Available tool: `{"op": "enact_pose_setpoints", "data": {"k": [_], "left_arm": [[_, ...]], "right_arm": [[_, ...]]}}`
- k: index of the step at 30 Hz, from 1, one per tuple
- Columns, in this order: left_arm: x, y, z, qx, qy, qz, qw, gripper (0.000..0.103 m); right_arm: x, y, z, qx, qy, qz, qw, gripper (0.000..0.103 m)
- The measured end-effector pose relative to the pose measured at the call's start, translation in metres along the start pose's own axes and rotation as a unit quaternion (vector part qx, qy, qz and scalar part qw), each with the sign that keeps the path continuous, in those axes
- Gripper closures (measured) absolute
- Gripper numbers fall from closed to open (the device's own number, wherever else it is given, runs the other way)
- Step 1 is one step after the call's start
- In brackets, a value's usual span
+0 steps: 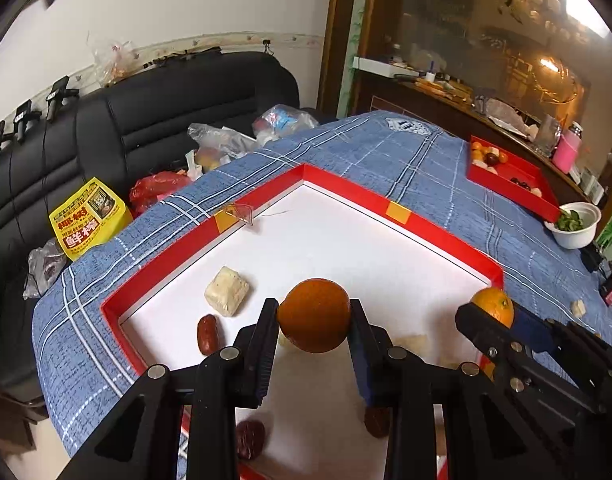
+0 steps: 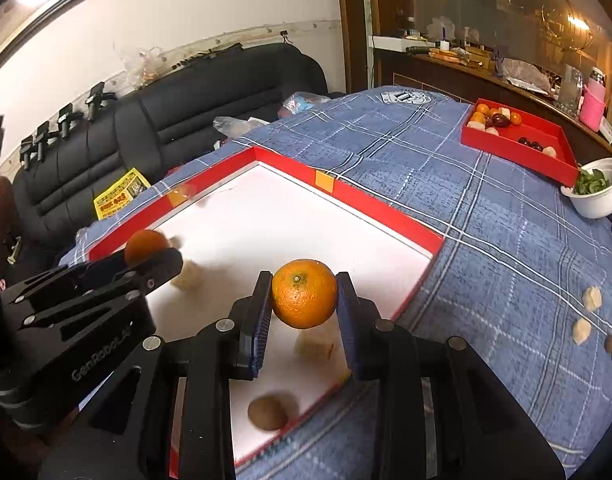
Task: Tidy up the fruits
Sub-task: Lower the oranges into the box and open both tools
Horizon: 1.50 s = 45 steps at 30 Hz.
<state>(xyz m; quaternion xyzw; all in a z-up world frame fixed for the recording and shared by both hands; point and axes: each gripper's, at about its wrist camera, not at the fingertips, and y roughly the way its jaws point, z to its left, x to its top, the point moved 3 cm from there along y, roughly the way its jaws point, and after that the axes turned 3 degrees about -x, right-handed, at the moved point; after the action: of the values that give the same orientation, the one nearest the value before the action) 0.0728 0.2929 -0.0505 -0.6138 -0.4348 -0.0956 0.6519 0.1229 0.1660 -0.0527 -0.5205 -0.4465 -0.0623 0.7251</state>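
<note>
Left gripper [image 1: 313,316]: I am clamping a dark orange [image 1: 313,314] between narrowly parted jaws, holding it above the white floor of the red-rimmed tray [image 1: 437,228]. A pale cube [image 1: 227,291] and a red date [image 1: 208,334] are lying below, to its left. Right gripper [image 2: 304,300]: I am pinching a brighter orange [image 2: 304,294] likewise, over the tray's near corner.

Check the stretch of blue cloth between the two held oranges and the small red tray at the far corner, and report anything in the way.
Nothing visible blocks it. The left claw and right claw each grip a round orange. The blue plaid tablecloth lies bare up to the small red tray; loose pale pieces sit off to the right.
</note>
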Motion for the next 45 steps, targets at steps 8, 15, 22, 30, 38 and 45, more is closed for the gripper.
{"op": "enact_pose_setpoints", "data": {"k": [8,15,22,30,38,45], "left_arm": [[0.004,0.012,0.008,0.013,-0.007,0.005,0.9999,0.071],[0.005,0.023,0.014,0.022,-0.019,0.018,0.9994,0.07],[0.001,0.026,0.035,0.052,-0.074,0.062,0.994,0.045],[-0.002,-0.014,0.049,0.053,-0.169,0.054,0.9828,0.039],[-0.023,-0.066,-0.026,-0.01,-0.112,-0.033,0.9931,0.035],[-0.065,-0.051,-0.139,-0.086,0.05,0.01,0.995,0.034]], "right_arm": [[0.01,0.027,-0.001,-0.003,0.008,0.015,1.0,0.073],[0.013,0.046,-0.002,-0.005,0.013,0.033,0.999,0.072],[0.011,0.044,-0.003,-0.023,0.005,0.043,0.999,0.04],[0.006,-0.001,-0.008,-0.037,-0.014,0.022,0.999,0.04],[-0.039,-0.082,-0.073,-0.088,-0.005,-0.025,0.996,0.04],[-0.112,-0.122,-0.223,-0.185,0.127,-0.006,0.974,0.041]]}}
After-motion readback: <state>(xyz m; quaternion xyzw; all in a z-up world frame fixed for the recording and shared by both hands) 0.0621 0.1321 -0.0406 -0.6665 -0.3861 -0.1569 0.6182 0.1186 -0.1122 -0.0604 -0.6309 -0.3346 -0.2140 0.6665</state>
